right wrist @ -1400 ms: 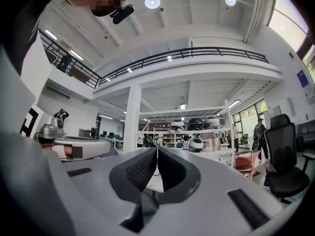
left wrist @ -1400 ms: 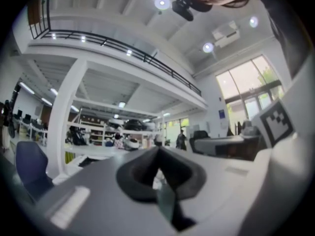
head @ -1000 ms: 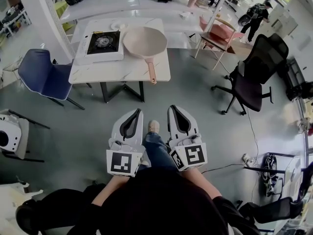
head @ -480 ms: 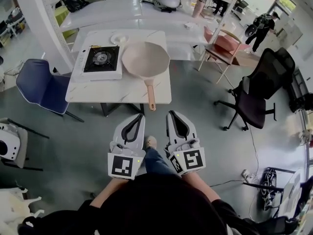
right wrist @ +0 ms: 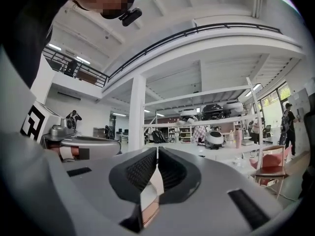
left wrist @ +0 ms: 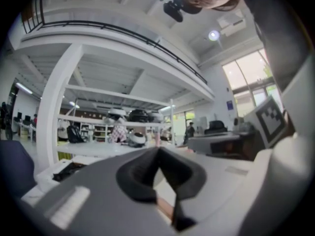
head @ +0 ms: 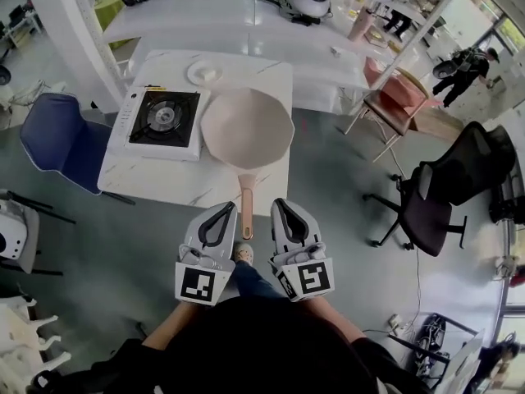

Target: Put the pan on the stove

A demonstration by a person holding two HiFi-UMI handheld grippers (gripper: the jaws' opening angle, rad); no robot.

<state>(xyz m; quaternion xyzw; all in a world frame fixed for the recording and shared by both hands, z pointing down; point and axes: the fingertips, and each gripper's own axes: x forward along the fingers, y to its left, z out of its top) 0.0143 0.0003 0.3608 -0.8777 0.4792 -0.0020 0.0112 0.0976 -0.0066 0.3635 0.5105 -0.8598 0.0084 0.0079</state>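
Gray floor spreads all around a white table (head: 156, 183) in a big bright room. On the left side of the table sits a black and white stove (head: 162, 121). Just beside it, on the right, rests the pink pan (head: 246, 128). The pan is on the table top, not on the stove. Its long handle (head: 245, 208) points back at the person and sticks out past the near edge of the table. A small white dish (head: 203, 73) lies at the far side of the table, behind the stove and the pan.

The person holds both claws low in front of the table. The left gripper (head: 227, 209) is just left of the handle's end, and the right gripper (head: 279, 205) is just right of it, so the end of the handle shows between them. Neither one holds it. Each claw has its two jaws pressed together with nothing in between. A blue chair (head: 53, 138) stands left of the table, and a black chair (head: 443, 191) is well off to the right
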